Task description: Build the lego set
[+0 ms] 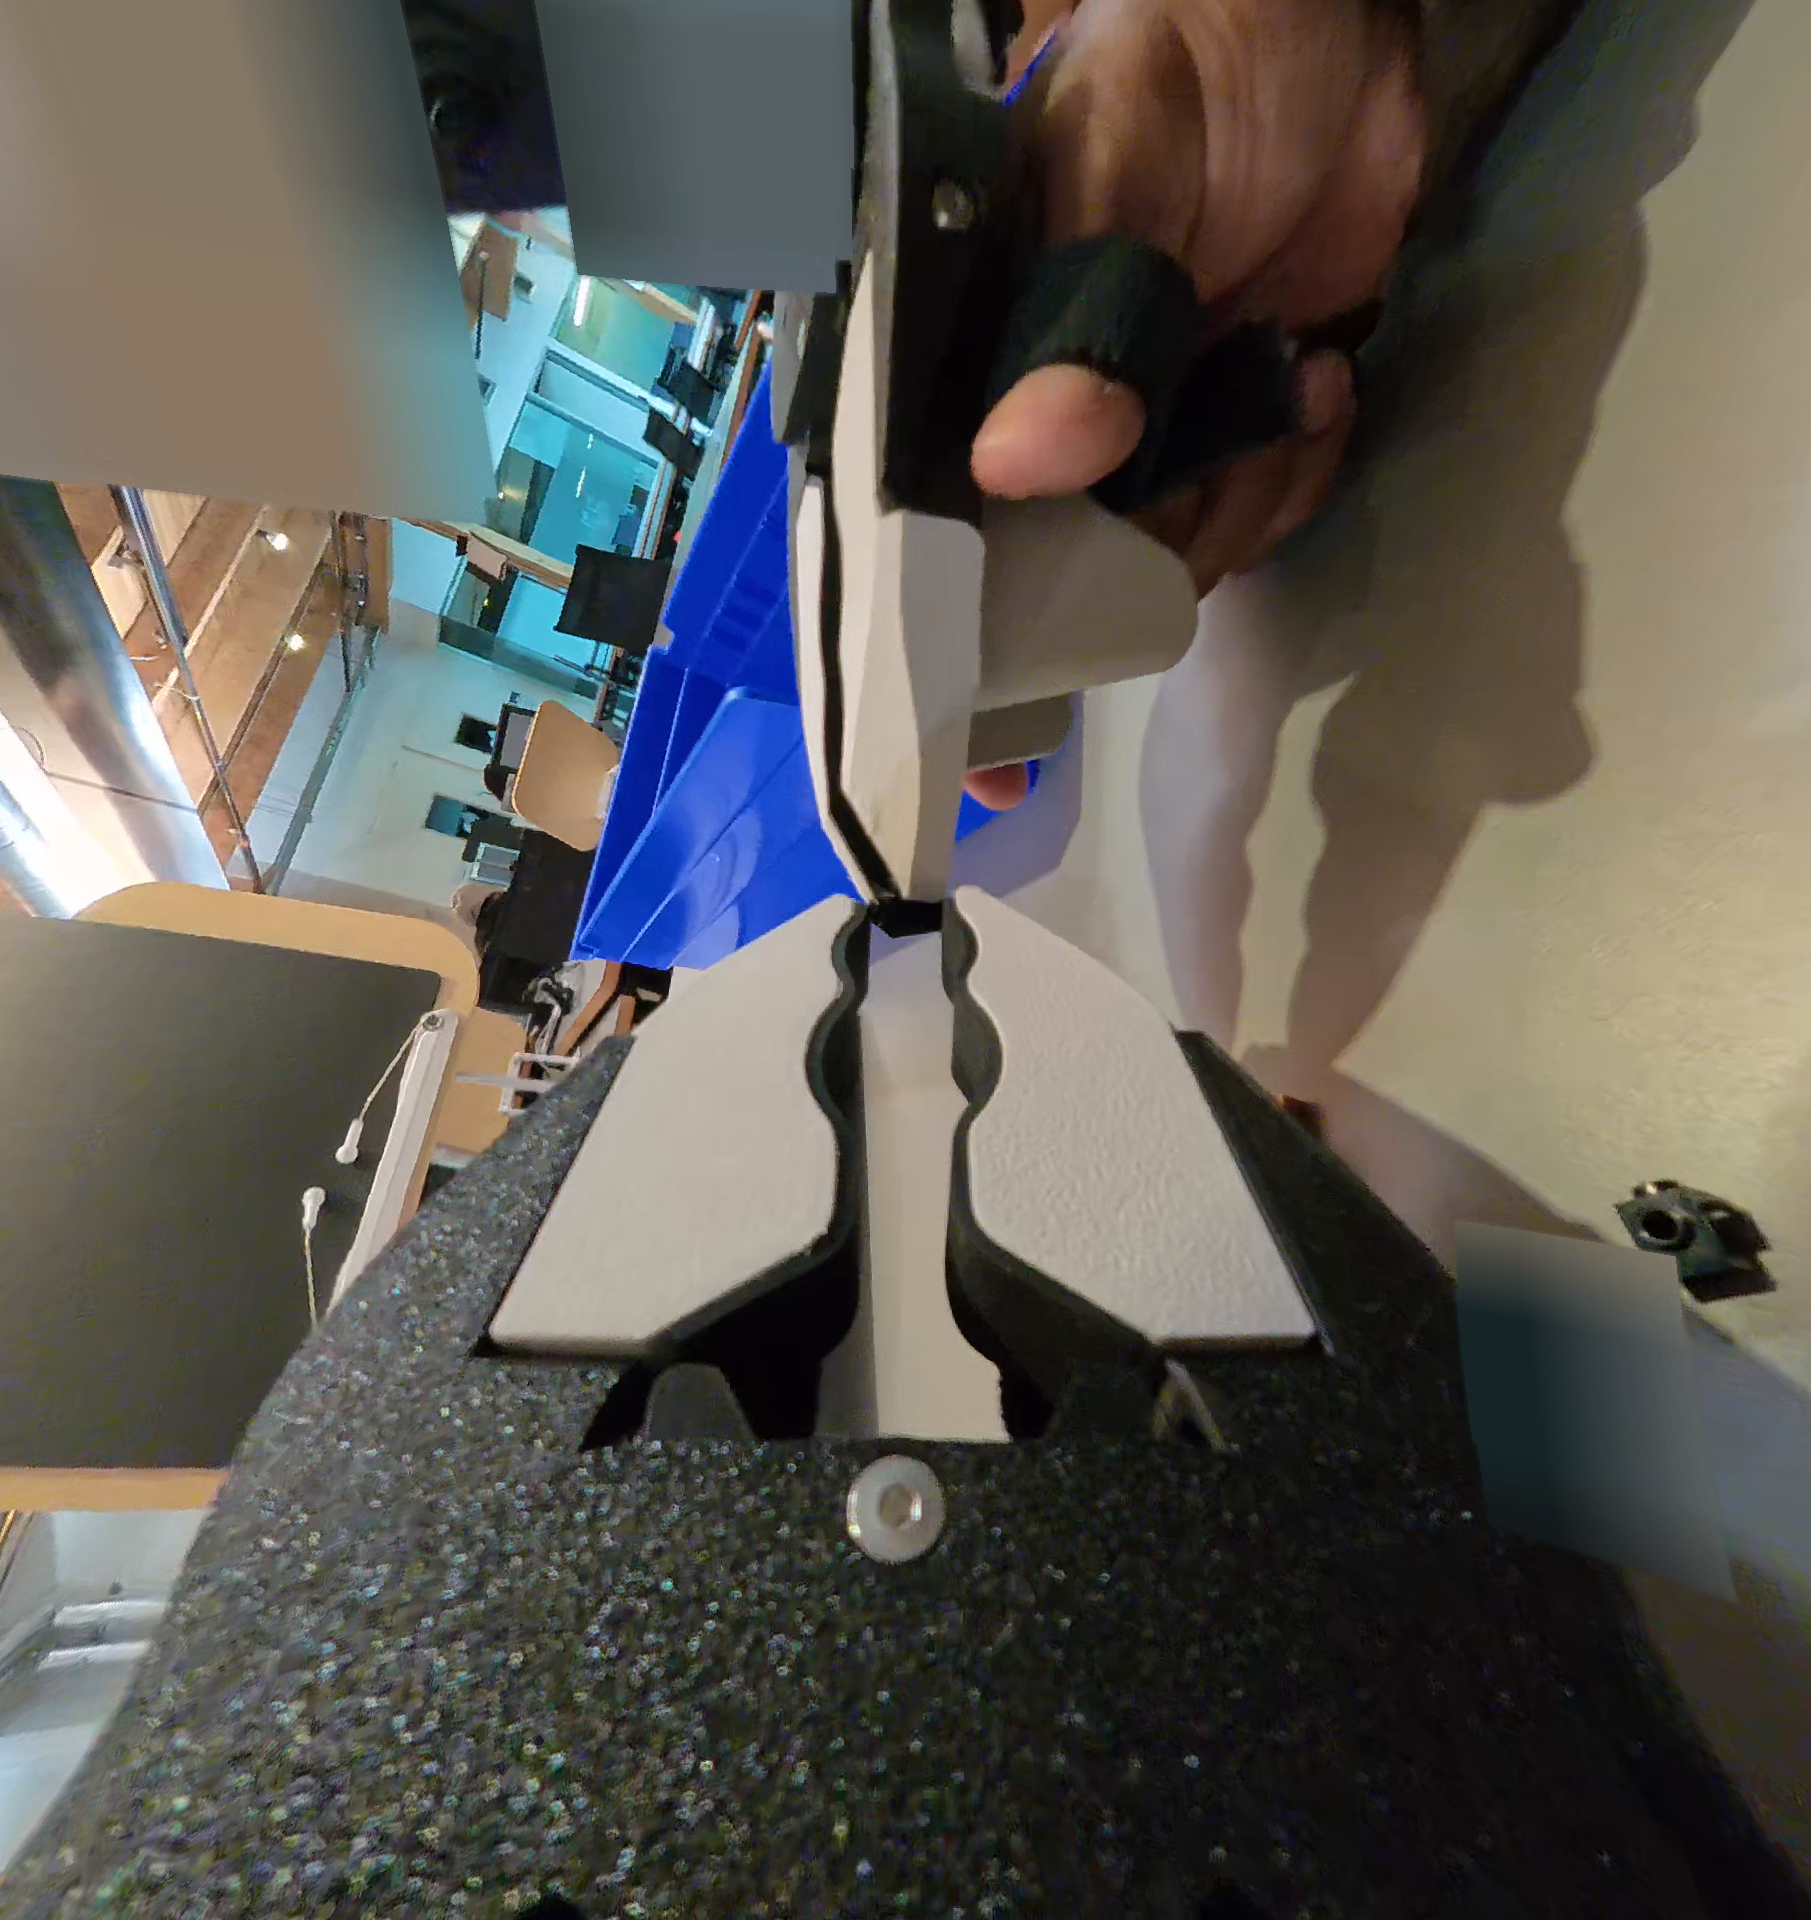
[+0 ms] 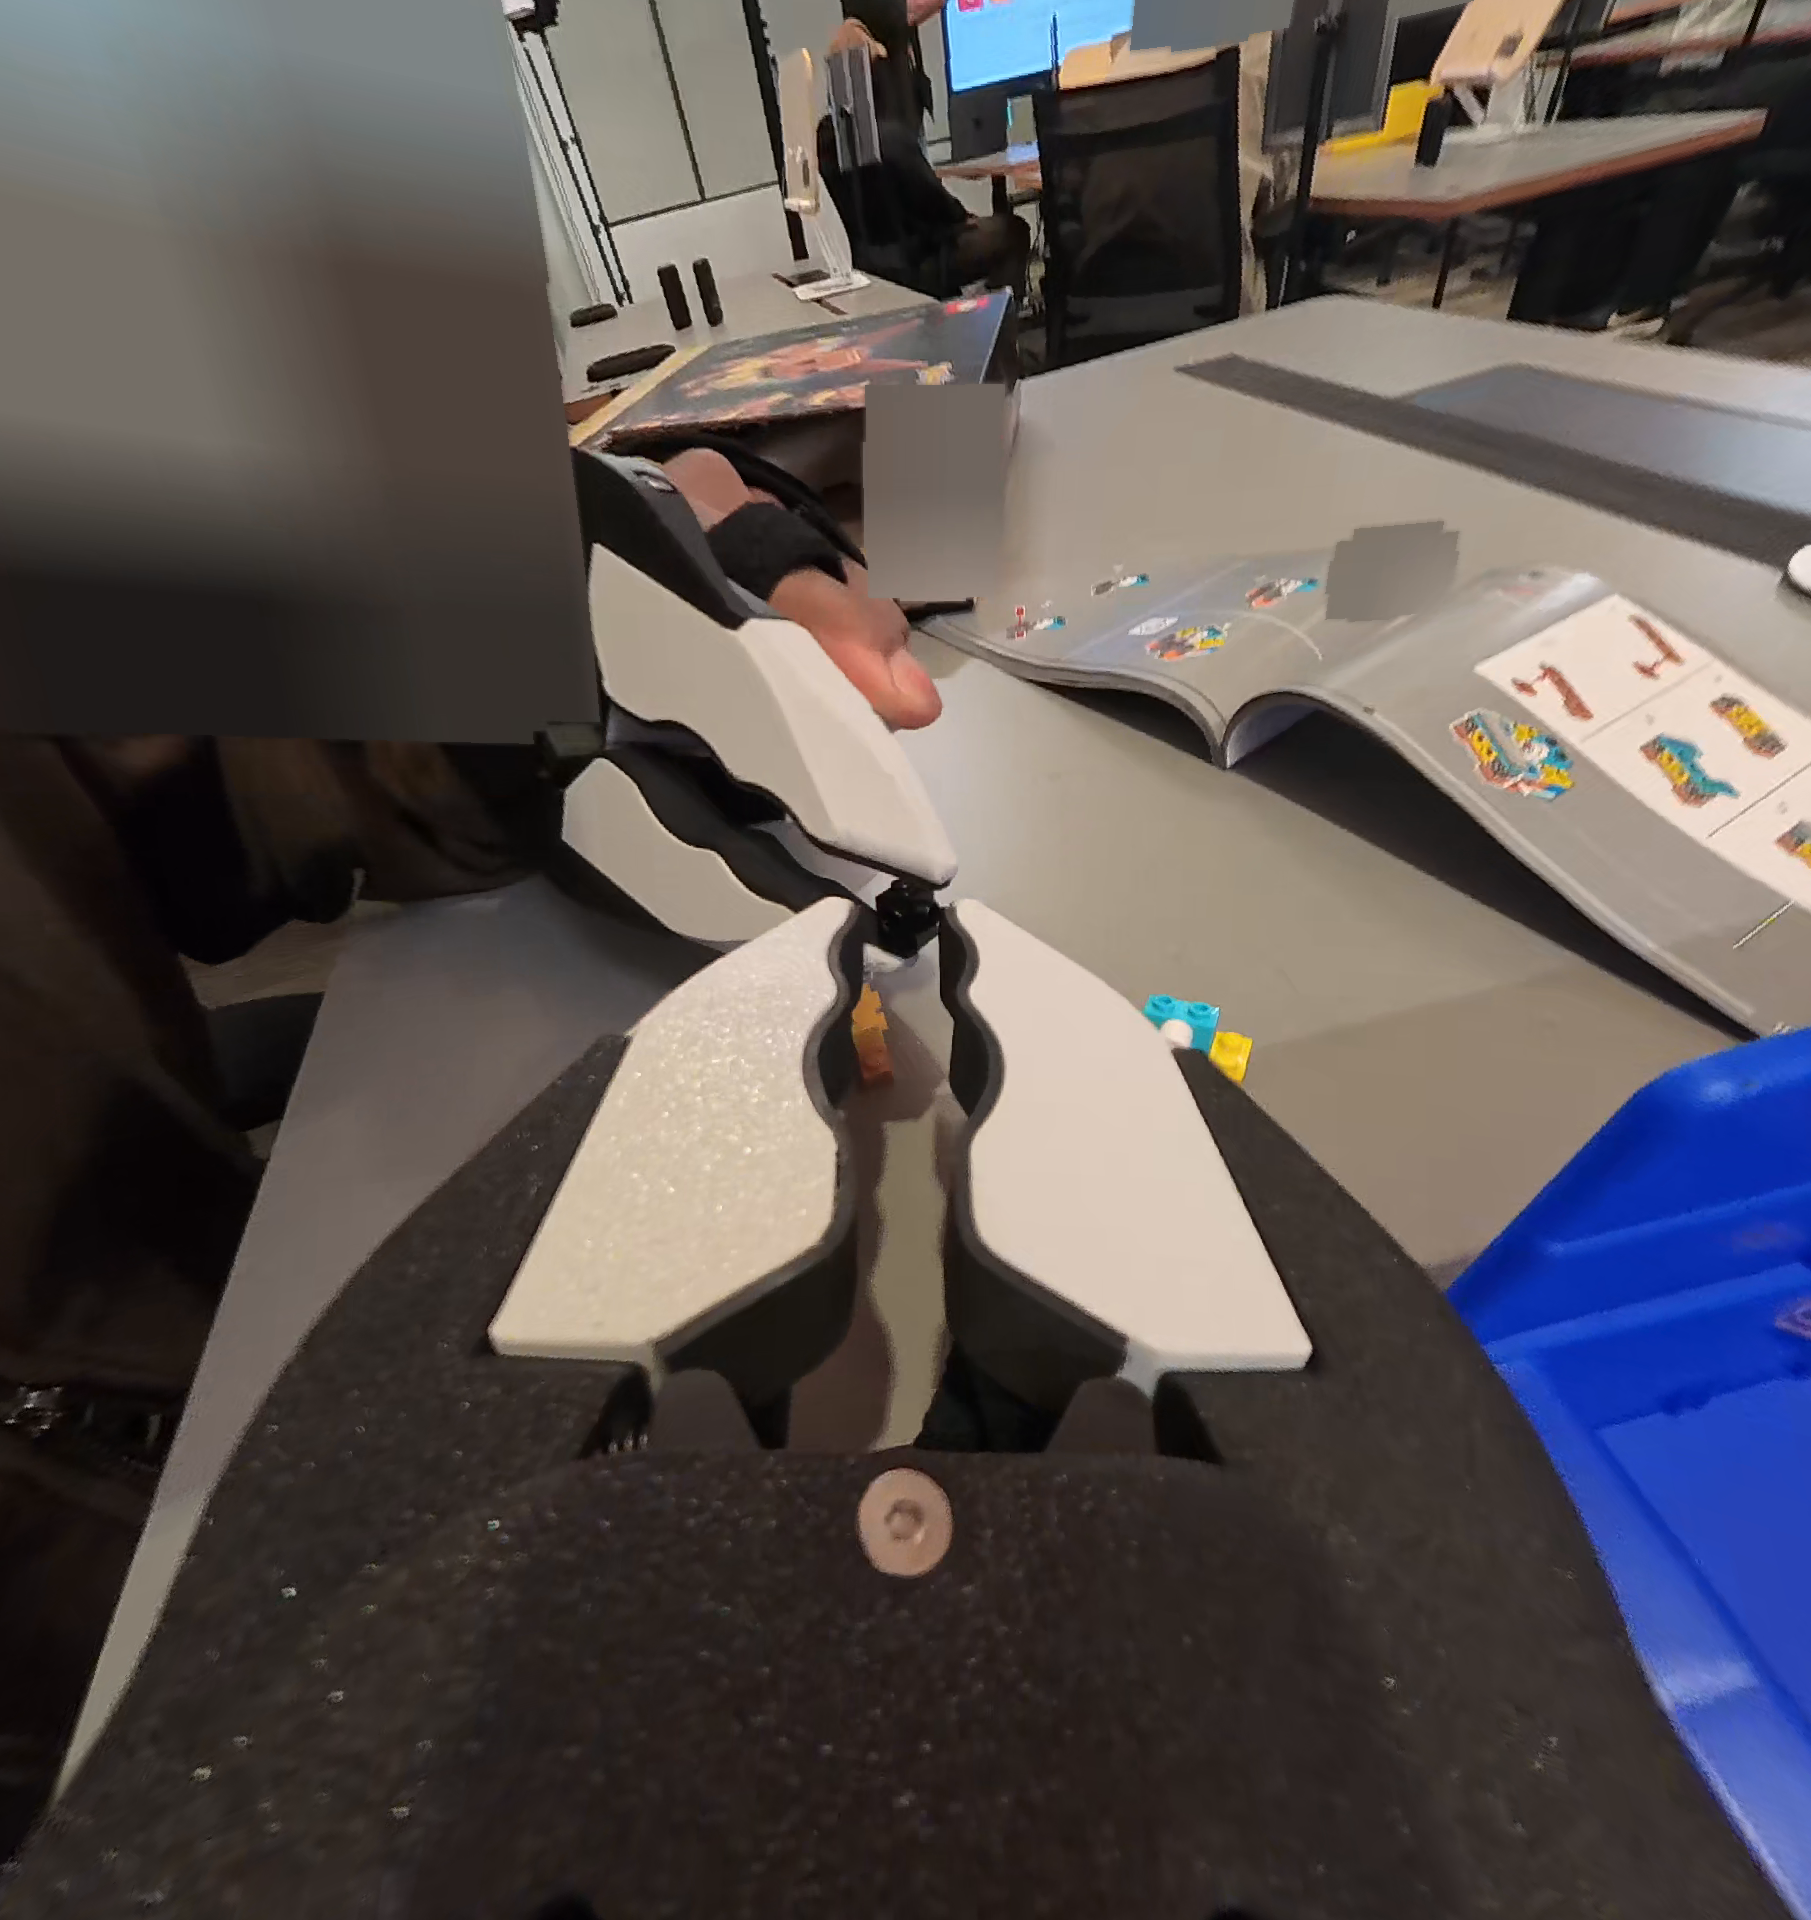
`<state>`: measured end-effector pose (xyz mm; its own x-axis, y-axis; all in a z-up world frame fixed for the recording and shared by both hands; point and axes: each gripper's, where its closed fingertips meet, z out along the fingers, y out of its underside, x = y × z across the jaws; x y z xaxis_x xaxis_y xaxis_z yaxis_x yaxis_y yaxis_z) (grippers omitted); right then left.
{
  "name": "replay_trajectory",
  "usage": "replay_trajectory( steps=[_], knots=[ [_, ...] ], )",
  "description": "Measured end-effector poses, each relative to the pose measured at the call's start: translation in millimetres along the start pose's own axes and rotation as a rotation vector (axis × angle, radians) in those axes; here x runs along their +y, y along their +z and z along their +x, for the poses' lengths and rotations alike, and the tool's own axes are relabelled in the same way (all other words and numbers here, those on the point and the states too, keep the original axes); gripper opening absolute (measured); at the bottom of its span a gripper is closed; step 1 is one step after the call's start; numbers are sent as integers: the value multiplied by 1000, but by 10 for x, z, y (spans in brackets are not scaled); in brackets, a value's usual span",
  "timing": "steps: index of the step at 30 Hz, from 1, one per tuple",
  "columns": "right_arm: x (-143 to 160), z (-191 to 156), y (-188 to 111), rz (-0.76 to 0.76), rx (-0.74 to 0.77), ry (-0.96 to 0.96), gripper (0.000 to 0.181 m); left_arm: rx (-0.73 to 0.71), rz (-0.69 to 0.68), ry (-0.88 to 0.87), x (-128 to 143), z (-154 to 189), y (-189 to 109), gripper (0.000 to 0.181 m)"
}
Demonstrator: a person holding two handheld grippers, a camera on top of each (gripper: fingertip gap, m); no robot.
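Note:
A small black lego piece (image 2: 906, 923) sits between the tips of my right gripper (image 2: 903, 920), whose jaws are nearly closed on it. My left gripper (image 2: 927, 871) comes in from the upper left, and its tips meet the top of the same black piece. In the left wrist view the black piece (image 1: 906, 914) is pinched between the tips of my left gripper (image 1: 906, 916). There my right gripper (image 1: 896, 885) reaches down from above with its fingers together, touching the piece. Whether this is one piece or two joined pieces I cannot tell.
On the grey table (image 2: 1192, 883) lie an orange piece (image 2: 870, 1039), a cyan brick (image 2: 1181, 1013), a yellow brick (image 2: 1230, 1051) and an open instruction booklet (image 2: 1400, 707). A blue parts bin (image 2: 1711, 1351) stands at the right. The lego box (image 2: 828, 364) is at the back. A loose black piece (image 1: 1690, 1236) lies on the table. The grippers are tip to tip, or close to it.

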<state>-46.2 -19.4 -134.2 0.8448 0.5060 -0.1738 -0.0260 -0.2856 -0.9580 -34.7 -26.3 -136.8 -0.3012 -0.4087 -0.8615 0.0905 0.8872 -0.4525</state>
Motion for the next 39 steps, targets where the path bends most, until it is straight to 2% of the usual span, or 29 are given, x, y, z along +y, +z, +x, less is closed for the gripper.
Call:
replay_trajectory(
  steps=[9,16,19,22,28,34,39],
  knots=[
    [58,-19,22,-22,-55,90,11,27,-12,62,6,55,-11,13],
    [16,-17,-9,6,-93,144,11,69,44,17,-11,33,-89,20],
    [-4,14,-34,18,-92,162,11,184,55,-63,53,87,-178,25],
    [-11,31,-52,19,-84,157,11,338,48,-227,154,152,-316,25],
    [7,15,-51,7,-85,148,11,559,-47,-396,355,433,-405,25],
    [43,10,-39,-13,-88,141,11,633,-156,-441,508,640,-331,28],
    [56,1,-30,-19,-93,138,11,650,-143,-472,474,677,-298,28]
  ],
)
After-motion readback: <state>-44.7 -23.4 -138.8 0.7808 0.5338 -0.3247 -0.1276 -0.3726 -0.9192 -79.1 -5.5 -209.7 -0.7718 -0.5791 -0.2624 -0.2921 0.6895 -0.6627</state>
